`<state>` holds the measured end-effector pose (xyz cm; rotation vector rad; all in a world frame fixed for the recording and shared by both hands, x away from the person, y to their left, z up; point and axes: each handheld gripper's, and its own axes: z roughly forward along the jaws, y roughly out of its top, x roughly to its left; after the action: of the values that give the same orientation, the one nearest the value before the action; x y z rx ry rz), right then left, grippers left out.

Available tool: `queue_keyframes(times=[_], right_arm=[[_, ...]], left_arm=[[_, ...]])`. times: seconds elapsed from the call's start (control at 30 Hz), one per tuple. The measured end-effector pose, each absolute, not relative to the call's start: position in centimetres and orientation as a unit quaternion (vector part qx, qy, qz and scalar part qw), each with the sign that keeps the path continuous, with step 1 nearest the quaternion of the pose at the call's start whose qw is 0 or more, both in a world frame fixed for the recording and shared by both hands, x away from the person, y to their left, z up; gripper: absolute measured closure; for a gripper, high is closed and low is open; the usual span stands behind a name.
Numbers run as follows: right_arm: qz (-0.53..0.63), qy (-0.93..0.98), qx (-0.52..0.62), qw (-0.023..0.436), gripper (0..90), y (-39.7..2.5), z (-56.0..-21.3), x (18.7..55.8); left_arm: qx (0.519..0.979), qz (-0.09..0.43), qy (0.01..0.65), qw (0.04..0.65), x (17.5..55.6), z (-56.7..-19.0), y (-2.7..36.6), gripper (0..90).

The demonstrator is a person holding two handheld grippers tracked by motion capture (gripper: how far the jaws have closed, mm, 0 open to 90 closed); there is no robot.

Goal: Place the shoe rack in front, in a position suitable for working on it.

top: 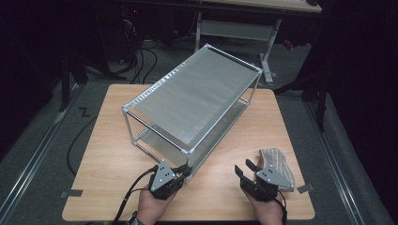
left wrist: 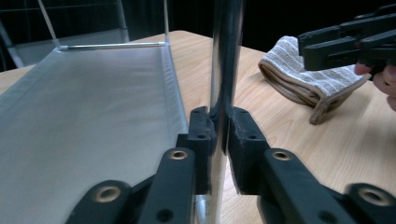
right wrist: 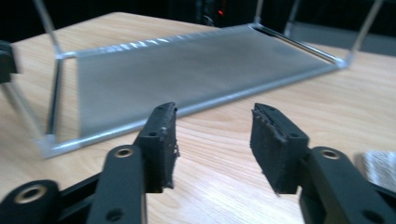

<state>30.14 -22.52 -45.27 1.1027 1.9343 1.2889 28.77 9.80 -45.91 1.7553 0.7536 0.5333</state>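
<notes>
My left gripper (left wrist: 222,135) pinches the light, stiff, slippery rack (top: 197,93) by its nearest post (left wrist: 226,56); my right gripper (right wrist: 212,140) waits spread.

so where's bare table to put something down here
The widest bare patch of the table lies left of the rack, out to the left edge. A smaller patch sits between the left gripper, shut on the rack's near corner post, and the open right gripper. The near right corner is crowded by the folded cloth.
</notes>
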Motion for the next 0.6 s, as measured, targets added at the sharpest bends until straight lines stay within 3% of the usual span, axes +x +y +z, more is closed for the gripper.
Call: queue_keyframes(times=[0.17, 0.4, 0.6], right_arm=[[0.474, 0.717, 0.421, 0.292, 45.3, -22.5, -45.3, 30.5], [0.476, 0.706, 0.43, 0.301, 44.8, -22.3, -45.4, 31.5], [0.477, 0.69, 0.433, 0.329, 47.9, -21.9, -44.5, 34.5]], left_arm=[[0.747, 0.223, 0.317, 0.541, 27.4, -45.7, 12.6, 80.4], [0.742, 0.229, 0.338, 0.532, 23.2, -45.7, 19.7, 80.3], [0.708, 0.245, 0.389, 0.535, 20.4, -46.0, 23.8, 80.2]])
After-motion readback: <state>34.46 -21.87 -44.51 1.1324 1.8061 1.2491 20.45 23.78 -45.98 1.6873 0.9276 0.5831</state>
